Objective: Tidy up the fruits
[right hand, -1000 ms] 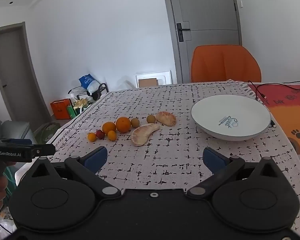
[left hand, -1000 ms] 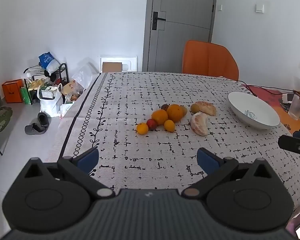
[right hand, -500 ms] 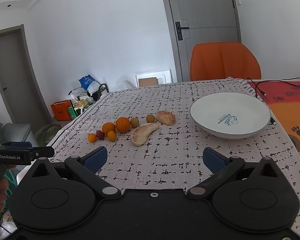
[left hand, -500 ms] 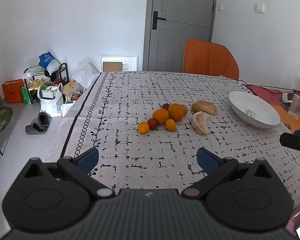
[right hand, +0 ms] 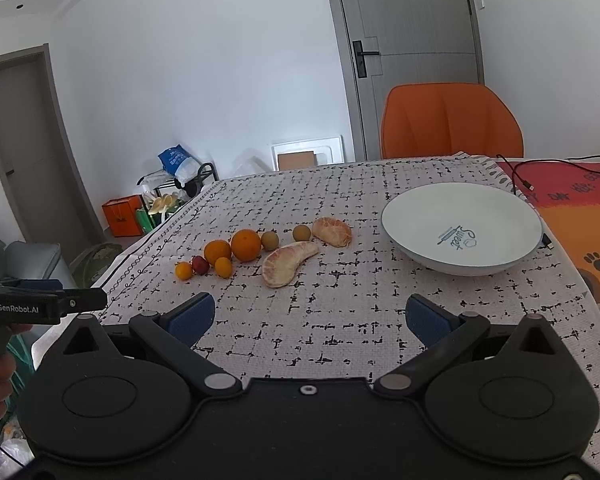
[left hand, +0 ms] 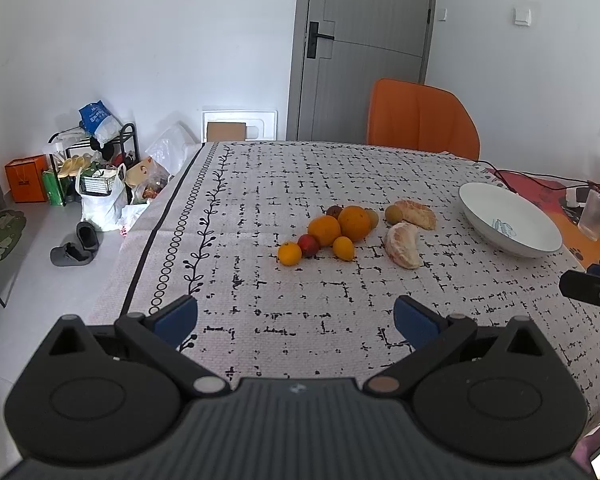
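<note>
A cluster of fruit lies mid-table: two oranges (left hand: 355, 222) (right hand: 246, 245), small tangerines (left hand: 289, 253), a red fruit (left hand: 309, 245), brownish round fruits (right hand: 301, 233) and two peeled pomelo pieces (left hand: 402, 239) (right hand: 286, 263). A white bowl (left hand: 509, 219) (right hand: 461, 229) stands empty to the right of them. My left gripper (left hand: 295, 318) is open and empty, above the near table edge, short of the fruit. My right gripper (right hand: 307, 316) is open and empty, also short of the fruit and bowl.
The table has a black-and-white patterned cloth (left hand: 280, 184). An orange chair (left hand: 422, 118) stands at the far side. A plastic cup (left hand: 596, 216) and cables lie at the far right. Bags, a rack and slippers (left hand: 74, 248) clutter the floor left of the table.
Both grippers have drifted slightly back and up from the table; the fruit and bowl have not moved. Both stay open.
</note>
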